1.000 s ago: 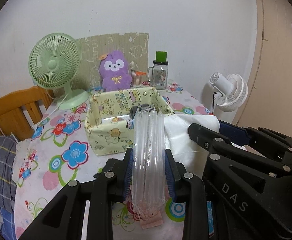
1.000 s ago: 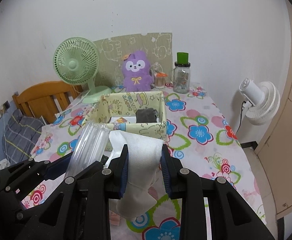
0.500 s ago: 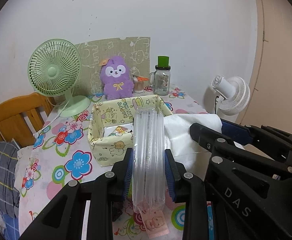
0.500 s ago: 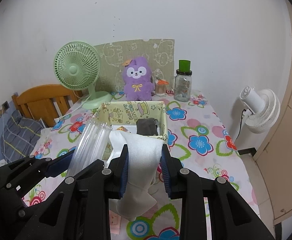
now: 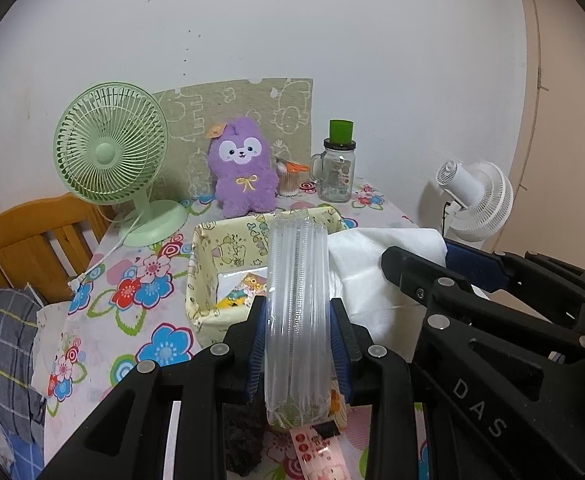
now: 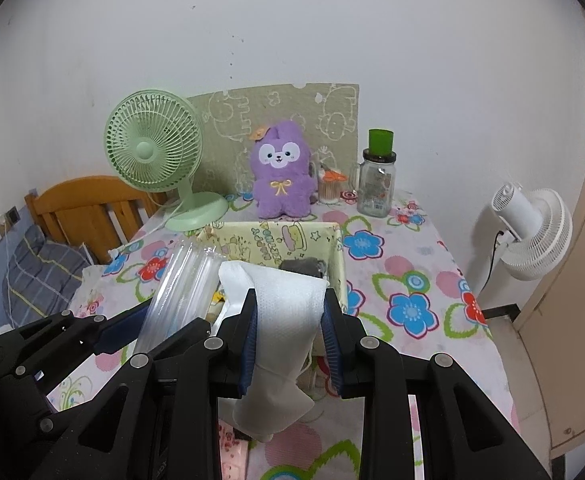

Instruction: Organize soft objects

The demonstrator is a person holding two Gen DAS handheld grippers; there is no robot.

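Left wrist: left gripper [image 5: 297,346] jaws clamp clear plastic pack [image 5: 297,300]; right gripper [image 6: 290,344] jaws clamp white cloth [image 6: 280,320].

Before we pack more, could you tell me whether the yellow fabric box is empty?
Not empty: the yellow fabric box holds a dark item.

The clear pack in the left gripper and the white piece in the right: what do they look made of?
Clear pack: glossy transparent plastic film, ribbed; the contents can't be made out. White piece: soft matte cloth or nonwoven, going by its dimpled weave and limp drooping end.
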